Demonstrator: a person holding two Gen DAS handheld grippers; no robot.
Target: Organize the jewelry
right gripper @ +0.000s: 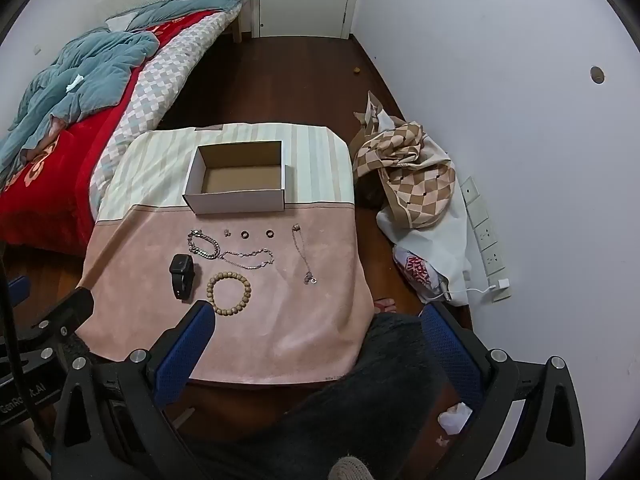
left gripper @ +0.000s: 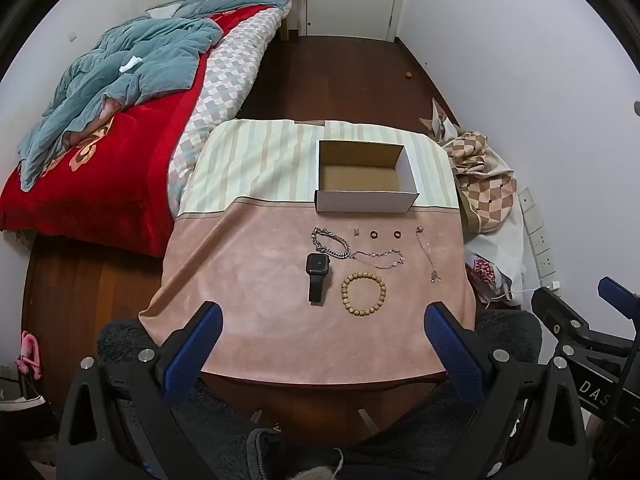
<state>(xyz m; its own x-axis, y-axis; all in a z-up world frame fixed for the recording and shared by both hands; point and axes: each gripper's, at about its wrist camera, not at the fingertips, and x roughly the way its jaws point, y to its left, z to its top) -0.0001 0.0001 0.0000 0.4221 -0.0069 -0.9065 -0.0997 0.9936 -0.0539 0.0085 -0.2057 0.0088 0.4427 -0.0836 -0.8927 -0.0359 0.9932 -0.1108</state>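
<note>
Several jewelry pieces lie on the table [left gripper: 248,280] before an empty cardboard box [left gripper: 364,200]; both grippers hover back, jaws spread. Nearest, the beaded bracelet [left gripper: 363,294] looks light and floppy, best pinched across one side.

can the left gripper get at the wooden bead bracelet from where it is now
Probably yes. The left gripper is open and empty, and the round wooden bead bracelet lies flat on the pink cloth just ahead, apart from the black smartwatch, with nothing between.
</note>
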